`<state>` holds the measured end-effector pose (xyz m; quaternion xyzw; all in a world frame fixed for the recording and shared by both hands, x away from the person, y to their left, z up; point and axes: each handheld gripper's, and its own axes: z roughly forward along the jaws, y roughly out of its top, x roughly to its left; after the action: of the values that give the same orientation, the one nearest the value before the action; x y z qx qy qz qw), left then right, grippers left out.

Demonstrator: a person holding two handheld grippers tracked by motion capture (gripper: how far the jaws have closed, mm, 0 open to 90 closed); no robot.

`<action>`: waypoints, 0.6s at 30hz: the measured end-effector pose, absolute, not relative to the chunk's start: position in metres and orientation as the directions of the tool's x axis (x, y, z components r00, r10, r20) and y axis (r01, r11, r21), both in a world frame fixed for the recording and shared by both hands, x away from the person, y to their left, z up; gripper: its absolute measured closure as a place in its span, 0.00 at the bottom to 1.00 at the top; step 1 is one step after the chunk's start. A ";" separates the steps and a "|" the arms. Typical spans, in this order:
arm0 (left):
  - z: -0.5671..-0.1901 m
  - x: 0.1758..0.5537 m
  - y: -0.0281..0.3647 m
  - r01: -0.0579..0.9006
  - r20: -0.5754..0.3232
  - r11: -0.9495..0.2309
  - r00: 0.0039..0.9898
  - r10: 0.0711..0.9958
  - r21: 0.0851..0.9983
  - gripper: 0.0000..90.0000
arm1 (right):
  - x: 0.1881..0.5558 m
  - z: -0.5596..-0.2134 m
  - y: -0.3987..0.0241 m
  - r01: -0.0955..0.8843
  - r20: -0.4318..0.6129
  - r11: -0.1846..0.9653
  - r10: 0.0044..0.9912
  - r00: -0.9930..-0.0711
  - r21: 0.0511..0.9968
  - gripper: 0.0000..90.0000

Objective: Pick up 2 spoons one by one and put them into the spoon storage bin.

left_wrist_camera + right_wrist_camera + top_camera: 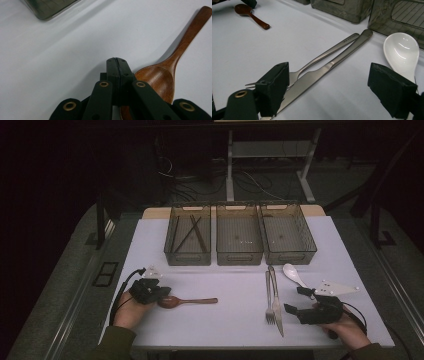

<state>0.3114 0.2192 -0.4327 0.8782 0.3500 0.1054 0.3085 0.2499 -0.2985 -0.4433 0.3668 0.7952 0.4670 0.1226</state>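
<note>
- Wood first: the spoon (186, 301) lies flat on the white worktop (230, 320), bowl toward my left gripper (159, 293), handle running away to the right, roughly along the near edge.
- In the left gripper view the jaws are pressed together with nothing between them, and the spoon's bowl sits just beside the tips, on their right; I can't tell whether it touches them.
- So the spoon is the left hand's job. I judge the jaws must open and shift right over the neck before any pick.
- My right gripper (300, 301) stands wide open and empty near the right edge, with the knife (322, 71) and fork (324, 53) lying side by side just left of it and a white spoon (402, 51) by its right jaw.
- Three mesh bins (239, 235) sit in a row at the far side. The left one (187, 236) holds a few dark sticks, likely chopsticks; the other two look empty.
</note>
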 end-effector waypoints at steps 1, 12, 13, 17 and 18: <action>-0.431 0.311 0.220 0.549 -0.035 -0.553 0.729 0.684 0.627 0.98 | 0.250 -0.443 -0.299 0.469 0.148 0.295 0.698 -0.701 0.833 0.19; -0.419 0.297 0.218 0.526 -0.082 -0.523 0.753 0.653 0.670 0.59 | 0.251 -0.444 -0.299 0.475 0.151 0.291 0.703 -0.695 0.830 0.19; -0.420 0.296 0.219 0.524 -0.081 -0.529 0.757 0.648 0.667 0.56 | 0.251 -0.444 -0.299 0.476 0.151 0.291 0.703 -0.695 0.830 0.19; -0.424 0.291 0.221 0.533 -0.084 -0.536 0.756 0.649 0.654 0.50 | 0.250 -0.444 -0.299 0.473 0.149 0.294 0.701 -0.698 0.831 0.19; -0.425 0.290 0.222 0.531 -0.079 -0.542 0.758 0.648 0.652 0.49 | 0.250 -0.444 -0.299 0.473 0.149 0.293 0.701 -0.697 0.831 0.19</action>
<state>0.2904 0.2218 -0.4252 0.8738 0.3372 0.0861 0.3397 0.2503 -0.2994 -0.4440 0.3693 0.7948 0.4657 0.1224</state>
